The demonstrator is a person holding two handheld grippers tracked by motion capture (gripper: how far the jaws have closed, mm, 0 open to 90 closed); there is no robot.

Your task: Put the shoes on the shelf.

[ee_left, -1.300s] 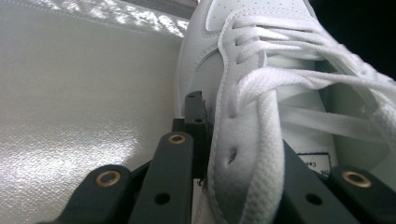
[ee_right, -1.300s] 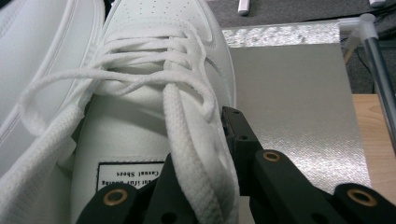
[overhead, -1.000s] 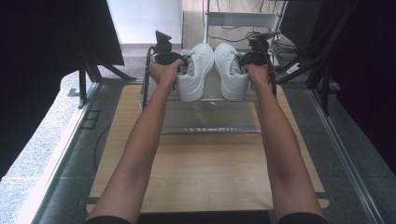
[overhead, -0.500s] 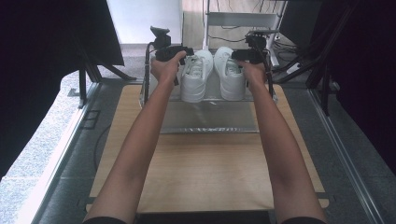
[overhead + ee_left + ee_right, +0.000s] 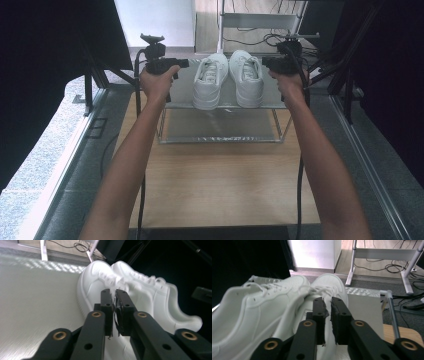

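Overhead, a light wooden table (image 5: 220, 185) runs from the near edge toward the far end, and two bare forearms reach forward over it from the bottom of the high view. At the table's far end stands a metal two-tier shoe rack (image 5: 220, 125) with thin wire legs and shiny shelves. On its upper shelf sits a pair of white lace-up sneakers, side by side and touching, toes pointing away from the person: the left sneaker (image 5: 210, 82) and the right sneaker (image 5: 247, 77). The left hand (image 5: 157, 82) holds the left gripper (image 5: 113, 301) just left of the pair, level with the top shelf; in the left gripper view its two black jaws stand nearly together, a narrow slit between them, nothing held, aimed at the side of the nearest sneaker. The right hand (image 5: 290, 82) holds the right gripper (image 5: 327, 306) just right of the pair; its jaws are likewise drawn close with a thin gap, empty, pointing across the shoes. Black cables trail from both grippers toward the near edge.
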